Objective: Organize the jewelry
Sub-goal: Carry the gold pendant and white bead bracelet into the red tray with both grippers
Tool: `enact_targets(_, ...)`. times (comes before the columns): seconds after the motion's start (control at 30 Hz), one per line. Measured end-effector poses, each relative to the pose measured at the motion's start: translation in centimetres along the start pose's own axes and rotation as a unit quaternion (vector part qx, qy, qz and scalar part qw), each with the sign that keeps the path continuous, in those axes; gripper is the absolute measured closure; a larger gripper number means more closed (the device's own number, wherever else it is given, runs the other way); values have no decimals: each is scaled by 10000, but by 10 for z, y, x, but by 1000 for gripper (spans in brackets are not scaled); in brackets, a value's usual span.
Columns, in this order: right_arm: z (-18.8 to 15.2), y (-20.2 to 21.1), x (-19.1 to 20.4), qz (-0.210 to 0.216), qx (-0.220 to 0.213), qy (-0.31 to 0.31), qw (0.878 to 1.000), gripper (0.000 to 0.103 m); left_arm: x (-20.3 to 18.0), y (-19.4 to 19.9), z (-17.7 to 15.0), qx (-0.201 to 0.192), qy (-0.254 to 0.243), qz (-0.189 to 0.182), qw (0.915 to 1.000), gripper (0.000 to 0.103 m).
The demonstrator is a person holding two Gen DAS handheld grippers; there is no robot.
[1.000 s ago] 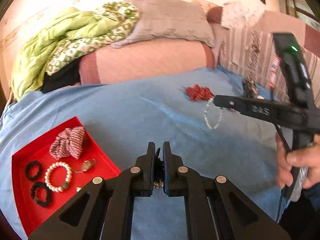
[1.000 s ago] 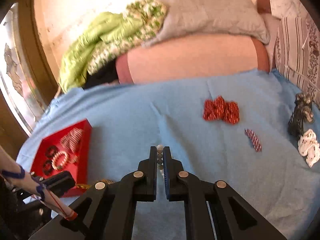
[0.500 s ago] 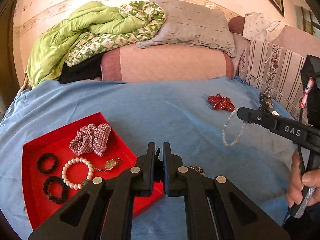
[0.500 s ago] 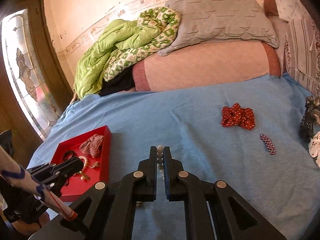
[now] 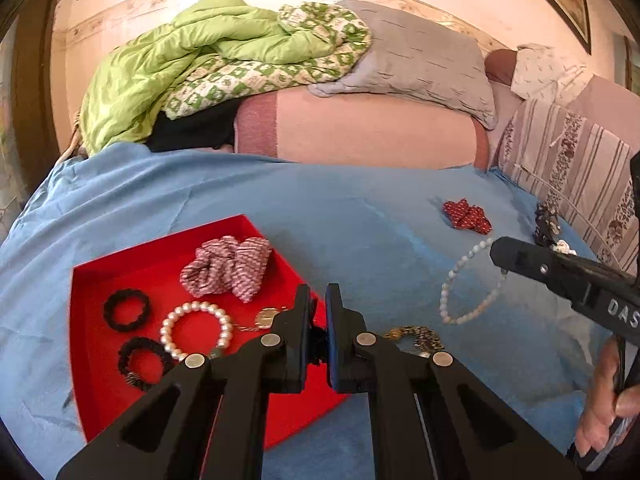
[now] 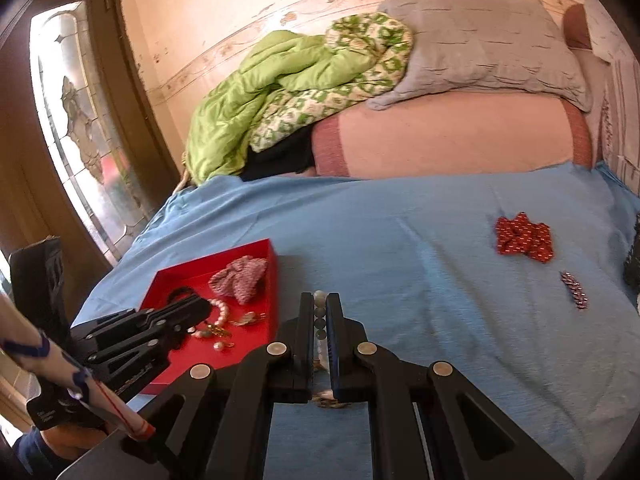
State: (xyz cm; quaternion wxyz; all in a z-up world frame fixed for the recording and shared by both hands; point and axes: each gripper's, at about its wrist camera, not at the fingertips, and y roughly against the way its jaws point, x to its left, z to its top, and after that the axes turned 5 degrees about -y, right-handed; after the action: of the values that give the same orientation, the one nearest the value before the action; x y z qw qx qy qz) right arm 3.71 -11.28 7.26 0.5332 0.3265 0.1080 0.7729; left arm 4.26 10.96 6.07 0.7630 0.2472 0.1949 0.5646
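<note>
Left wrist view: the left gripper (image 5: 317,322) at lower centre is clenched on a small dark item I cannot identify, held over the red tray (image 5: 104,392). The tray lies at lower left on the blue bedsheet (image 5: 340,208) and holds a checked scrunchie (image 5: 226,266), two black hair ties (image 5: 127,309) and a pearl bracelet (image 5: 196,330). At right, the right gripper (image 5: 498,254) dangles a white bead necklace (image 5: 464,288); a red scrunchie (image 5: 466,217) lies beyond it.

Right wrist view: the right gripper (image 6: 319,322) is clenched on the bead necklace (image 6: 319,312). The left gripper (image 6: 202,312) sits over the tray (image 6: 272,280) at lower left. A red scrunchie (image 6: 524,237) and a small clip (image 6: 574,296) lie at right.
</note>
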Motion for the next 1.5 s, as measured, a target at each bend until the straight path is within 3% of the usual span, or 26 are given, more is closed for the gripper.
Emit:
enact_targets(0.57,-18,-32,88,490,388,321,9975,97,70,23,-17,123,612,284,9976,96)
enact_targets(0.97,-39,-59,122,676,789,405,9938,97,108,30,-37,372,1027,339,9934,96)
enact_targets(1.17,-44,-72,125,617,947,463,9925,97,105,24,-40,530,1002,300,9931,96)
enact_targets(1.5,-46,-94,97,205,1100,284,9933,97,95,0,-49,989,859,280,9910,96)
